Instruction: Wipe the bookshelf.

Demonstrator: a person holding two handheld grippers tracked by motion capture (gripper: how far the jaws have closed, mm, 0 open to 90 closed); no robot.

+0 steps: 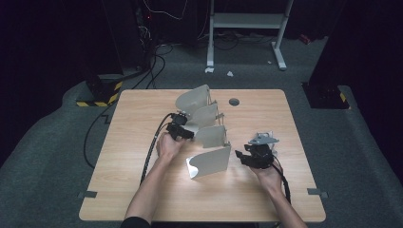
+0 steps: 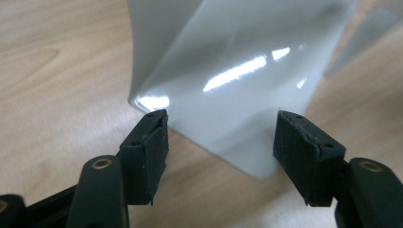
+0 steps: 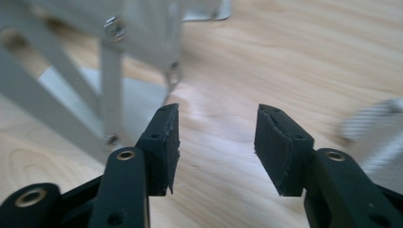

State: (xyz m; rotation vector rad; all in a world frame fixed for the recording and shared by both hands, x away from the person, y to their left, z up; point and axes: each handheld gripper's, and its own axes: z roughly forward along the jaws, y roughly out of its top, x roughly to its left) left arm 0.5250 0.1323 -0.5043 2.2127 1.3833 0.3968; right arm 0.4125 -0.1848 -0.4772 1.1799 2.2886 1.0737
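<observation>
A rack of several pale grey curved panels (image 1: pixel 211 161) stands in a row on thin metal struts at the middle of the wooden table (image 1: pixel 142 190). My left gripper (image 1: pixel 184 133) is at the rack's left side, beside the third panel. In the left gripper view its jaws (image 2: pixel 221 114) stand open, with the lower corner of a glossy grey panel (image 2: pixel 237 80) just ahead of them and its pads apart from it. My right gripper (image 1: pixel 241 156) sits right of the front panel, open, with bare wood between its jaws (image 3: pixel 216 107). Grey struts with screws (image 3: pixel 111 71) rise ahead to its left.
A round grey grommet (image 1: pixel 234 101) is set in the table near the far edge. Black cables trail from both grippers toward the near side. A white metal stand (image 1: pixel 247 21) and more cables lie on the floor beyond the table.
</observation>
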